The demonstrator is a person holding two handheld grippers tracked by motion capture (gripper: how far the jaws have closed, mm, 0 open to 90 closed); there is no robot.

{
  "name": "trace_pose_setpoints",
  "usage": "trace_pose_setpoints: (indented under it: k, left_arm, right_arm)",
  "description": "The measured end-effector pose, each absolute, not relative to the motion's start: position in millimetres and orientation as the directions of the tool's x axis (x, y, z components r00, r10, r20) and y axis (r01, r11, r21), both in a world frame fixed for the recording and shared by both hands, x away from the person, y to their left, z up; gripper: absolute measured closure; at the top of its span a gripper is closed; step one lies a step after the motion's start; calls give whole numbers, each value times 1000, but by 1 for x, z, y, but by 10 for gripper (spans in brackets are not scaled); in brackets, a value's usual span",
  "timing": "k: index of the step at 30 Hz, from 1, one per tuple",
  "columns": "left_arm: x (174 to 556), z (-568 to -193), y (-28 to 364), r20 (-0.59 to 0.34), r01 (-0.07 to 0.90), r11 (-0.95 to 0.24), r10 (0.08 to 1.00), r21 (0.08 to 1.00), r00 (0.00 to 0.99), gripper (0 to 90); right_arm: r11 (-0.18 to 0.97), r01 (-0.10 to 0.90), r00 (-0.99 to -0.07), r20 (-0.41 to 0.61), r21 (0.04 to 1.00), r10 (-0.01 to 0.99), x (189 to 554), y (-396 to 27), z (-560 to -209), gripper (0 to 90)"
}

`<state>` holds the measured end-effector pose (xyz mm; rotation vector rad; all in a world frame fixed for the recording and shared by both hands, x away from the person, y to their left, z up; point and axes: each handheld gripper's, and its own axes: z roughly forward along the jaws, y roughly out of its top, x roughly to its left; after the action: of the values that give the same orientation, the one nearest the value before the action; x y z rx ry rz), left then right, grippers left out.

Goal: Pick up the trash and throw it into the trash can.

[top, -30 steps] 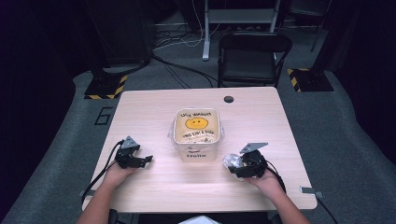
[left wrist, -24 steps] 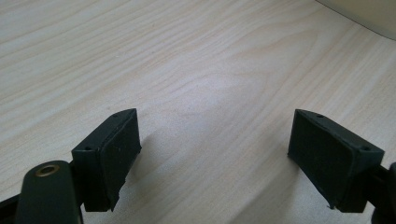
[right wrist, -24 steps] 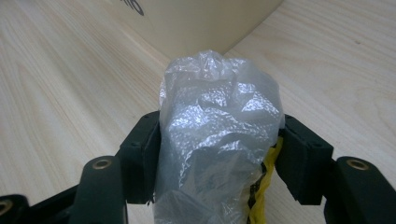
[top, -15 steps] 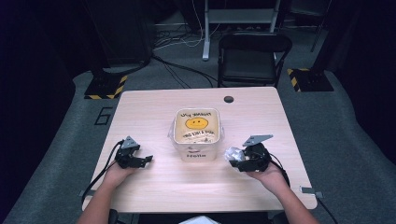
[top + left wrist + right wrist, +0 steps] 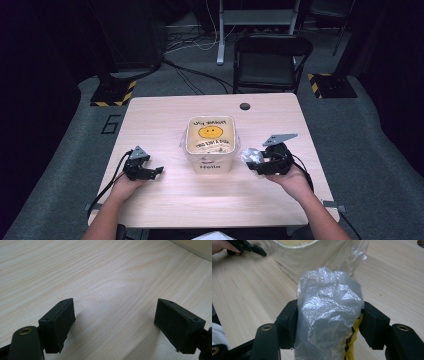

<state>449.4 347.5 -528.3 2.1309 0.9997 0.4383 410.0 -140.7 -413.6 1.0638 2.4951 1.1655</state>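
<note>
A square white tub (image 5: 210,145) with a yellow smiley lid stands at the middle of the wooden table (image 5: 165,120). My right gripper (image 5: 254,164) is shut on a crumpled clear plastic bag (image 5: 329,315) just right of the tub; something yellow and black (image 5: 352,340) peeks from under the bag. In the right gripper view the tub's wall (image 5: 312,257) sits close ahead of the bag. My left gripper (image 5: 156,172) rests low on the table left of the tub, jaws wide apart with bare wood (image 5: 112,302) between them.
A small dark round spot (image 5: 244,106) marks the table's far edge. A black chair (image 5: 270,60) stands beyond the table, with cables and yellow-black striped bases on the floor. The other hand and its gripper (image 5: 244,246) show at the top left of the right gripper view.
My right gripper has moved a little right and away from me with the plastic bag. The left gripper has stayed where it was.
</note>
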Motion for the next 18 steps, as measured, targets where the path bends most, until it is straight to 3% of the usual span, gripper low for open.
trace_pose_setpoints:
  k: [18]
  left_arm:
    - [449,-528,347,-1,520,-431,769,738,639,165]
  right_arm:
    - [434,516,-730,114,739,674,425,-134,-373,386]
